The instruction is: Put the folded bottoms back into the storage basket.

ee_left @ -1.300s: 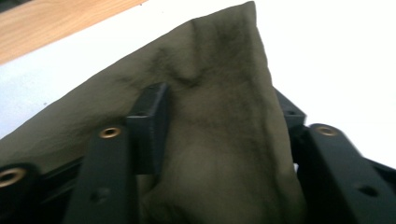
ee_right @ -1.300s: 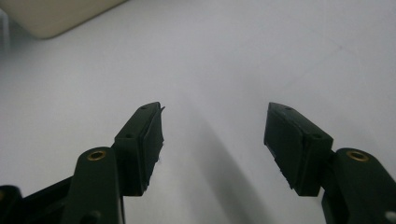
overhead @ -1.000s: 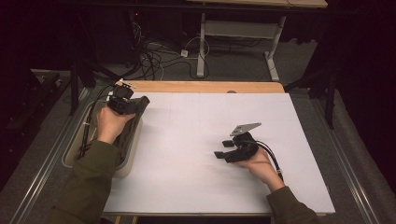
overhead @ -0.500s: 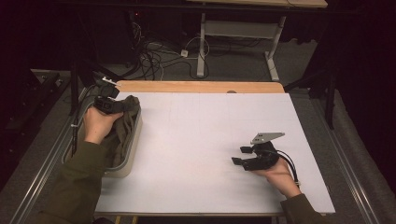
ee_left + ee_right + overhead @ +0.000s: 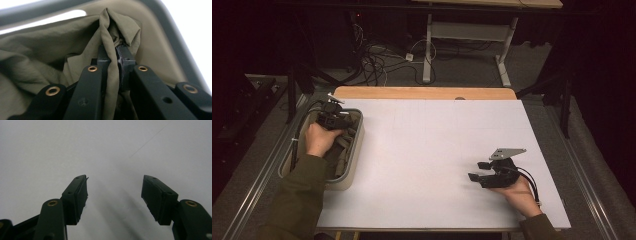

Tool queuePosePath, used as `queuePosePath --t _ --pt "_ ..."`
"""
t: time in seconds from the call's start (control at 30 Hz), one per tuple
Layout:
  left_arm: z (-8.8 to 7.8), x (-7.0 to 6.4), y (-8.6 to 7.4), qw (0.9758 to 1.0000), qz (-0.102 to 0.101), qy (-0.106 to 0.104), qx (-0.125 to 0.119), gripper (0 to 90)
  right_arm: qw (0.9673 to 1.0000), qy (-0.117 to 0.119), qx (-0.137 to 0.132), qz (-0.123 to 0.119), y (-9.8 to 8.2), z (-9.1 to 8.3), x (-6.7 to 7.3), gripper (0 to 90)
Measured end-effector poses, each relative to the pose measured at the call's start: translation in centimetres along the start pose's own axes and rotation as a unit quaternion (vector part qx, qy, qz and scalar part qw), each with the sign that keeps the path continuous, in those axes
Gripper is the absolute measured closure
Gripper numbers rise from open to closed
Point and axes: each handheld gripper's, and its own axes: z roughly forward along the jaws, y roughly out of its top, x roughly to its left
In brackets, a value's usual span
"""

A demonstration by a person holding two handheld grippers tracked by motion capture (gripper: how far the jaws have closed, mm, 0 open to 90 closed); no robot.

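Note:
An olive-green cloth [image 5: 82,42] lies crumpled in a grey tub [image 5: 357,150] at the table's left edge. My left gripper [image 5: 330,119] reaches down into the far end of the tub. Its jaws have just been closing and now stand shut on a raised fold of the cloth, which is pinched between the pads of the left gripper [image 5: 115,53]. My right gripper [image 5: 477,170] rests low over the white tabletop [image 5: 427,150] at the near right, pointing left. Seen from the right gripper [image 5: 115,192], its jaws stand apart with only bare white surface between them.
The tub's grey rim [image 5: 180,50] runs close past the pinched fold. A wooden strip [image 5: 422,93] borders the table's far edge. Cables and a metal stand [image 5: 427,50] lie on the floor beyond. Metal rails [image 5: 592,190] flank the table.
My left hand has moved left and down into the tub, and its jaws have closed on the cloth. My right hand has slid right and nearer to the table's front edge.

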Motion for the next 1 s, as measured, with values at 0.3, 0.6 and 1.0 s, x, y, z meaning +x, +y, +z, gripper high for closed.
queuePosePath --t 0.3,0.6,1.0 --pt "-2.9 0.1 -0.5 0.9984 -0.009 -0.013 -0.054 49.5 1.0 -0.003 0.004 -0.005 0.0 0.1 0.1 38.4" --pt "-5.6 -0.9 -2.5 0.9977 -0.003 -0.021 -0.065 38.3 0.9999 -0.006 0.007 -0.009 -0.1 0.2 0.3 38.4" --pt "-6.5 -1.4 -5.9 0.9979 -0.016 -0.021 -0.059 42.3 0.9997 -0.009 0.017 -0.013 -0.1 0.6 0.5 38.4"
